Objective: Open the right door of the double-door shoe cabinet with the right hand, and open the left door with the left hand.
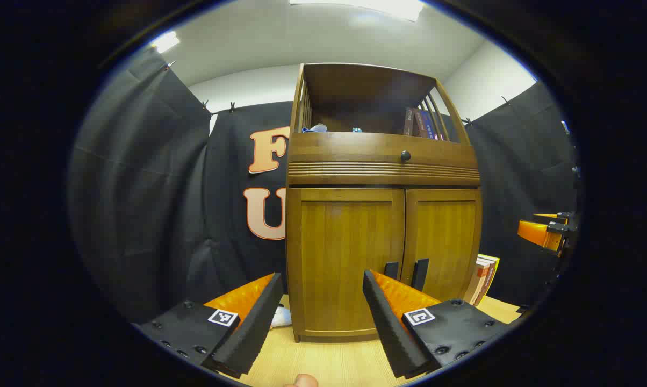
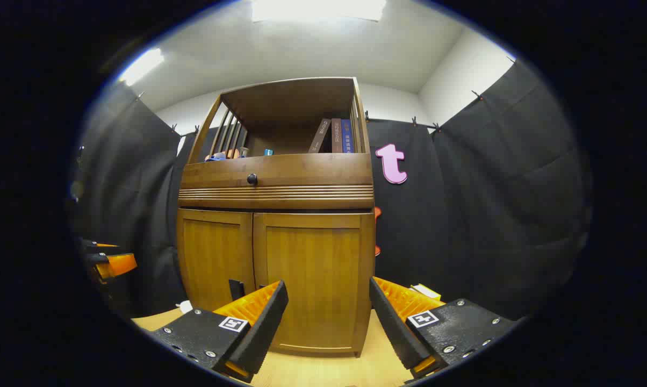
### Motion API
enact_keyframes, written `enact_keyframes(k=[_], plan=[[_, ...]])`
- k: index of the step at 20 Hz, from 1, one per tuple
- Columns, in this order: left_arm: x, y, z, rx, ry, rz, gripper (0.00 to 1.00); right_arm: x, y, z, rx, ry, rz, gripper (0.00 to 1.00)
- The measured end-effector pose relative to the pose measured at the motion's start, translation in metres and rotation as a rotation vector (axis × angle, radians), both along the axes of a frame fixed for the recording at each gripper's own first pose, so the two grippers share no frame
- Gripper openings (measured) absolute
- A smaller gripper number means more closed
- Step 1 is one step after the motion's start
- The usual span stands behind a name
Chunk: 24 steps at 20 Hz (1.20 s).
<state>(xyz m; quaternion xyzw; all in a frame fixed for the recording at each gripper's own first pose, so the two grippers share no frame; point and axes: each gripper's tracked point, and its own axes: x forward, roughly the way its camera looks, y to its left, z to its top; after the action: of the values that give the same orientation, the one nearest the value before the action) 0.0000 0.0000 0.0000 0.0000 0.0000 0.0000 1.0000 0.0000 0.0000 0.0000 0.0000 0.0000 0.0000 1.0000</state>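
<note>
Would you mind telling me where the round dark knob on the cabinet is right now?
The knob sits on the drawer front, below the open shelf and above the two closed doors; in the right gripper view it appears left of centre.

**Around the booth: shelf clutter, leaning books, bare wood**

Books stand high above the fingers in the right gripper view, with small blue and orange oddments up and to the left of them. In the left gripper view, a stack of books leans just right of the right finger; a white object lies beside the left finger. The light wooden tabletop spreads between the fingers.
</note>
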Motion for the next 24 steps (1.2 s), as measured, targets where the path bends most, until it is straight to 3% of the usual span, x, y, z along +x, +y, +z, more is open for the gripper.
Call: enact_keyframes(k=[1, 6, 9, 10, 11, 15, 17, 24], plan=[[0.002, 0.000, -0.002, -0.003, 0.002, 0.000, 0.93, 0.001, -0.013, -0.003, -0.035, -0.002, -0.024, 0.92], [0.010, 0.002, 0.000, -0.029, -0.016, -0.001, 0.93, 0.000, -0.018, -0.007, -0.082, -0.009, -0.035, 0.98], [0.014, -0.002, 0.001, -0.018, -0.029, -0.004, 0.93, 0.000, -0.017, -0.008, -0.073, -0.010, -0.027, 0.89], [0.014, -0.005, 0.000, -0.017, -0.028, -0.007, 0.93, 0.000, -0.017, -0.010, -0.069, -0.006, -0.024, 0.94], [0.014, -0.006, 0.001, -0.015, -0.027, -0.009, 0.93, 0.000, -0.018, -0.010, -0.070, -0.003, -0.024, 0.89], [0.016, -0.008, 0.002, 0.002, -0.036, -0.012, 0.93, 0.004, -0.014, -0.013, -0.066, 0.008, -0.024, 0.98], [0.016, -0.013, -0.003, -0.013, -0.020, -0.030, 0.93, 0.008, -0.007, -0.021, -0.058, 0.017, -0.015, 0.94], [0.009, -0.001, -0.009, -0.022, -0.007, -0.042, 0.93, 0.034, 0.024, -0.056, -0.028, 0.066, -0.003, 0.94]])
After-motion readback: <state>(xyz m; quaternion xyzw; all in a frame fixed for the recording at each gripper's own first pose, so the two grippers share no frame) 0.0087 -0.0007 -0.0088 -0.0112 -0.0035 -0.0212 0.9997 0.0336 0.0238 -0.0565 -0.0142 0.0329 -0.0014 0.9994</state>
